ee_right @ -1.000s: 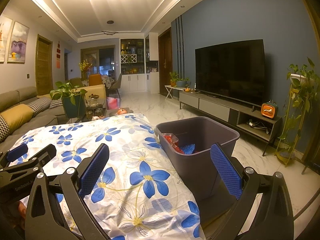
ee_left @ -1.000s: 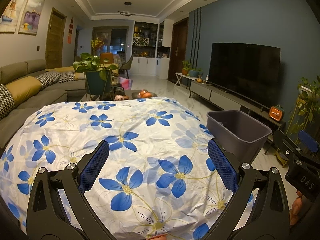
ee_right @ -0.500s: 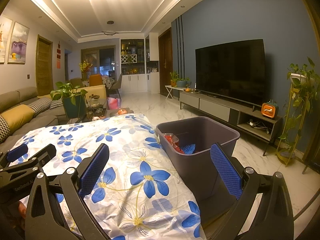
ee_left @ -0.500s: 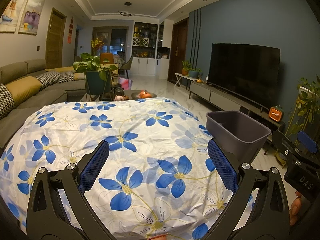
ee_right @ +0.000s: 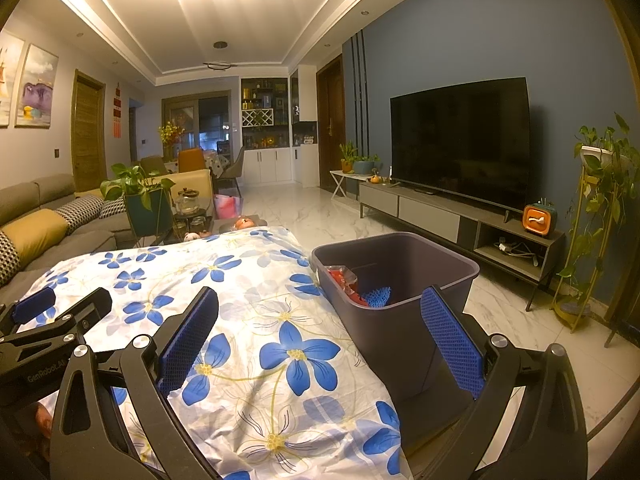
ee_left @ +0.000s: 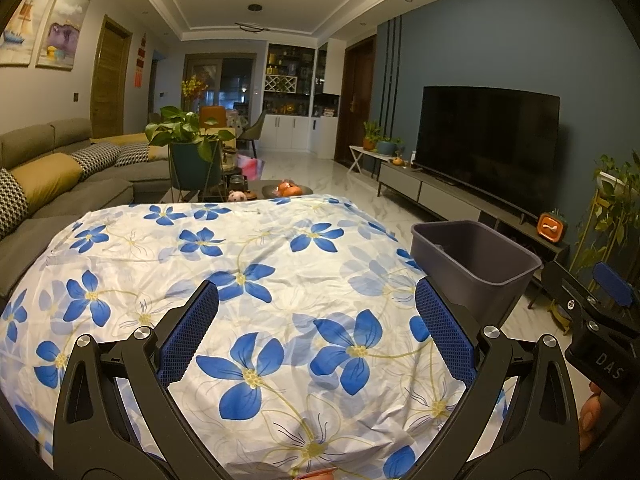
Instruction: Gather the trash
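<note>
Nearest, the left gripper [ee_left: 316, 332] and the right gripper [ee_right: 320, 336] both hang over the flowered cloth [ee_left: 248, 280], fingers spread wide and holding nothing. No loose trash shows on the cloth. Just beyond its right edge stands the grey bin [ee_right: 404, 264], with a red wrapper [ee_right: 344, 280] and a blue mesh piece [ee_right: 378, 296] already inside. Collection looks finished; a slow sweep for leftovers, fingers kept apart, would serve best.

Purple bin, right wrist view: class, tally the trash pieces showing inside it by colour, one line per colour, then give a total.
Red, a crinkly wrapper: 1
Blue, a mesh piece: 1
Total: 2 showing in the purple bin; its near wall may hide more.
</note>
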